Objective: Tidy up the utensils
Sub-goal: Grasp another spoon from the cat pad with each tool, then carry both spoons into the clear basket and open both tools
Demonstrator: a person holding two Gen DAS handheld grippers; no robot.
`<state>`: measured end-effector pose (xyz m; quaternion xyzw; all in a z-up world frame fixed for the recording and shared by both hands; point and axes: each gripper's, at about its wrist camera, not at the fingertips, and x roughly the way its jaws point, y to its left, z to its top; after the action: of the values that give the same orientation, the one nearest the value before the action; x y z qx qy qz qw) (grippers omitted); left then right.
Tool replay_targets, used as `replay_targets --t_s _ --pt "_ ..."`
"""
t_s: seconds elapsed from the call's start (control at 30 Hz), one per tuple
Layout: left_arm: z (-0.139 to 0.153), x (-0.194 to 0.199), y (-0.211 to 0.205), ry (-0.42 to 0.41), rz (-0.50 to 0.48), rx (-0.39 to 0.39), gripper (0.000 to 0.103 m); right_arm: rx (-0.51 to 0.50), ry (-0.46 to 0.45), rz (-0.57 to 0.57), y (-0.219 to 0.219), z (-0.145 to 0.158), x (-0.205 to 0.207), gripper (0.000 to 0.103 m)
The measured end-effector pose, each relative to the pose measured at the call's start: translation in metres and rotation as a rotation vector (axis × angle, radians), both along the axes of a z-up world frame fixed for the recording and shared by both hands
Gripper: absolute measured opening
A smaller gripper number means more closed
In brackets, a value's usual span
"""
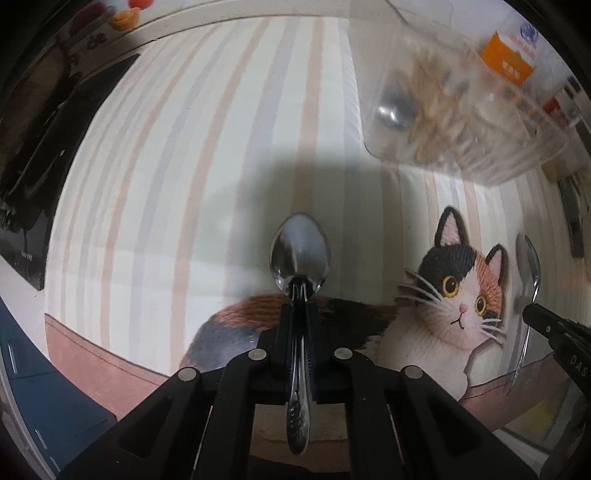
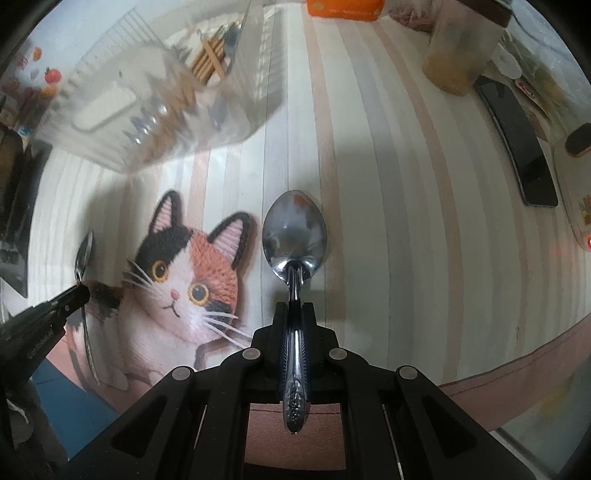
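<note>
My left gripper [image 1: 298, 306] is shut on the handle of a steel spoon [image 1: 300, 251], bowl pointing forward above the striped cloth. My right gripper [image 2: 294, 306] is shut on a second steel spoon [image 2: 294, 230], held the same way. Each gripper shows in the other's view: the right one with its spoon [image 1: 528, 269] at the right edge, the left one with its spoon [image 2: 84, 254] at the left edge. A clear plastic utensil organizer [image 1: 454, 110] with chopsticks and cutlery inside lies ahead to the right; in the right wrist view it [image 2: 166, 99] is ahead to the left.
A striped tablecloth [image 1: 207, 155] with a calico cat picture [image 2: 184, 273] covers the table. A black phone [image 2: 517, 147], a jar [image 2: 458, 59] and an orange box [image 2: 347, 9] lie at the far right. A dark object [image 1: 33, 155] is at the left.
</note>
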<state>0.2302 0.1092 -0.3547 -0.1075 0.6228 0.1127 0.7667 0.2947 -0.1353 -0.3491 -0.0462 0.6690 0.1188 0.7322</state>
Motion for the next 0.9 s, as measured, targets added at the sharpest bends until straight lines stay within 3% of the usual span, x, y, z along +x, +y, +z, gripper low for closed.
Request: replay_targets --t_s 0.3,0.53,0.63,0.77,0.8,0.87,0.9 --pt "0.056 -0.01 0.022 -0.119 0.074 -0.004 0.0 0.082 -0.067 -0.006 -0.009 0.041 0.006 0.007" --pt "0.105 -0.013 0.041 -0.23 0.11 -0.023 0.0 0.166 -0.14 -0.012 -0.007 0.094 0.017 0.007" --pt "0.113 -0.009 0.053 -0.259 0.116 -0.026 0.0 0.19 -0.168 -0.001 0.0 0.111 0.022 0.007" --pt "0.091 -0.005 0.064 -0.224 0.097 -0.116 0.006 0.189 -0.164 -0.005 0.004 0.111 0.023 0.007" --pt "0.072 -0.005 0.065 -0.188 0.082 -0.157 0.01 0.186 -0.157 -0.01 0.003 0.108 0.022 0.007" --pt "0.045 -0.006 0.063 -0.125 0.077 -0.187 0.031 0.171 -0.134 -0.023 -0.001 0.093 0.02 0.007" --pt "0.03 -0.006 0.06 -0.106 0.072 -0.209 0.031 0.164 -0.124 -0.028 -0.002 0.087 0.02 0.007"
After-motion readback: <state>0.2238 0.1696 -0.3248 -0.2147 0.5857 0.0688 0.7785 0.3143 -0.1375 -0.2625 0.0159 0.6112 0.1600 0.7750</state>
